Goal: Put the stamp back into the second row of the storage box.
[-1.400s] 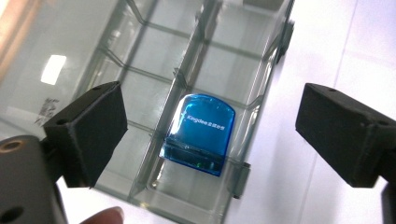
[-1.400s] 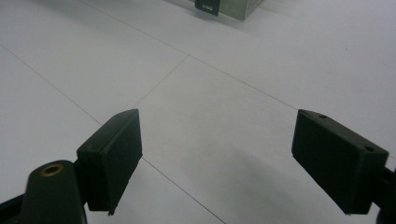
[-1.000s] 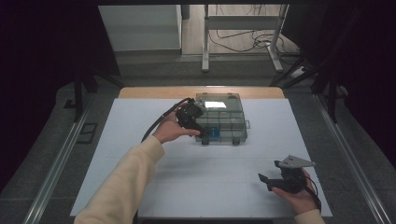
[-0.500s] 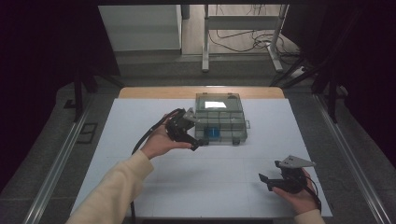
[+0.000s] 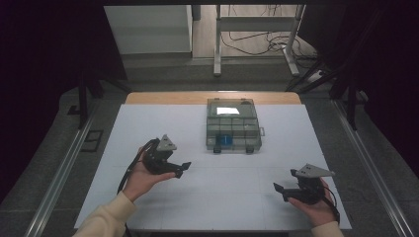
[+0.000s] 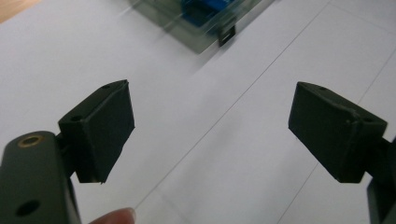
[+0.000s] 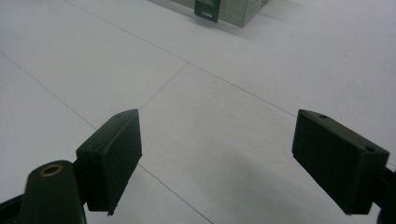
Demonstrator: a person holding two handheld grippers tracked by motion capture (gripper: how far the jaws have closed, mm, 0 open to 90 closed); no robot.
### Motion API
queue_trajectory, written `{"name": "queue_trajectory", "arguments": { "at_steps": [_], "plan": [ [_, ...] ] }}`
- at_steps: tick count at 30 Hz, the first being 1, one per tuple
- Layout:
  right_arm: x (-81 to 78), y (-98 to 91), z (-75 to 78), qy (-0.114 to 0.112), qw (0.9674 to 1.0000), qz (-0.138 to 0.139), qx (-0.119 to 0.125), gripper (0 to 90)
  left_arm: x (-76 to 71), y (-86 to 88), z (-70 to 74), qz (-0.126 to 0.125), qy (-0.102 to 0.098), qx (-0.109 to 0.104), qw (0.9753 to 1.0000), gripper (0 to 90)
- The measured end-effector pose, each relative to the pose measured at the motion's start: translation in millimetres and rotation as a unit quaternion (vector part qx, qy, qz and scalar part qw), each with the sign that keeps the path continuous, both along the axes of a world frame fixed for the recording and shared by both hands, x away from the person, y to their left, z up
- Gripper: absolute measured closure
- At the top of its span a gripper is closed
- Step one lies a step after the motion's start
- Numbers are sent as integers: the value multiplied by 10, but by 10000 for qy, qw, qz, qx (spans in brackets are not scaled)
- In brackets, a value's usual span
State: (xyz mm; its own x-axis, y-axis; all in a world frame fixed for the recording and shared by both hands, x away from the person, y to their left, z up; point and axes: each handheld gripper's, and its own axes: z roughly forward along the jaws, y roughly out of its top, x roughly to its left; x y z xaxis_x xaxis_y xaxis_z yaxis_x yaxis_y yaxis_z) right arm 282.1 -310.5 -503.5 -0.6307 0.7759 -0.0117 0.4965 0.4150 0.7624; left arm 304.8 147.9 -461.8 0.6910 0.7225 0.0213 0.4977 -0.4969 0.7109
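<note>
I see no writing I can read on anything. The clear plastic compartment box [image 5: 232,125] sits closed at the far middle of the white table [image 5: 148,123], with something blue inside. My left gripper [image 5: 179,168] is near its front left, jaws wide apart, holding nothing. My right gripper [image 5: 279,190] is well apart, jaws wide too.

From my seat the white table [image 5: 148,123] lies bare across the left, right and lower parts of the frame, so either gripper passes freely there, with only the clear compartment box [image 5: 232,124] at upper centre standing in the way.
</note>
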Motion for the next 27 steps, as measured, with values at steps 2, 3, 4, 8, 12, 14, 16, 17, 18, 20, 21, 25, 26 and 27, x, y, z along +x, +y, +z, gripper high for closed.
{"name": "queue_trajectory", "arguments": {
  "at_steps": [2, 3, 4, 8, 12, 14, 16, 17, 18, 20, 21, 25, 26, 27],
  "plan": [
    [0, -9, 9, -30, 10000, 1, 22, 162, -101, 101, -51, 148, -53, -94, 9998, 150],
    [0, -9, 9, -30, 10000, 1, 22, 162, -133, 131, -68, 190, -67, -112, 9997, 150],
    [0, -13, 11, -36, 10000, -2, 25, 162, -178, 169, -92, 253, -110, -120, 9995, 148],
    [-2, -29, 20, -75, 10000, -11, 34, 161, -374, 313, -199, 511, -258, -107, 9983, 146],
    [-9, -31, 39, -123, 9999, -21, 65, 161, -523, 488, -335, 723, -83, -283, 9969, 144],
    [-11, -32, 42, -133, 9999, -20, 45, 161, -542, 519, -363, 763, -56, -302, 9966, 144],
    [-10, -28, 41, -153, 9999, 6, 40, 162, -558, 574, -399, 845, -22, -276, 9960, 144],
    [-8, -27, 40, -160, 9999, 10, 33, 162, -549, 598, -413, 908, -9, -328, 9953, 144],
    [-8, -27, 40, -160, 9999, 10, 33, 162, -549, 598, -413, 908, -9, -328, 9953, 144],
    [-8, -25, 40, -164, 9999, 11, 27, 162, -544, 595, -412, 910, -32, -334, 9953, 144],
    [-9, -23, 40, -166, 9999, 13, 19, 162, -543, 589, -412, 893, -41, -326, 9955, 144],
    [-16, -31, 34, -181, 9998, -1, 4, 162, -537, 587, -422, 902, -63, -313, 9954, 140],
    [-19, -32, 35, -188, 9998, 1, 5, 162, -535, 591, -423, 912, -68, -325, 9953, 140],
    [-19, -32, 35, -188, 9998, 1, 5, 162, -535, 591, -423, 912, -68, -325, 9953, 140]
  ]
}}
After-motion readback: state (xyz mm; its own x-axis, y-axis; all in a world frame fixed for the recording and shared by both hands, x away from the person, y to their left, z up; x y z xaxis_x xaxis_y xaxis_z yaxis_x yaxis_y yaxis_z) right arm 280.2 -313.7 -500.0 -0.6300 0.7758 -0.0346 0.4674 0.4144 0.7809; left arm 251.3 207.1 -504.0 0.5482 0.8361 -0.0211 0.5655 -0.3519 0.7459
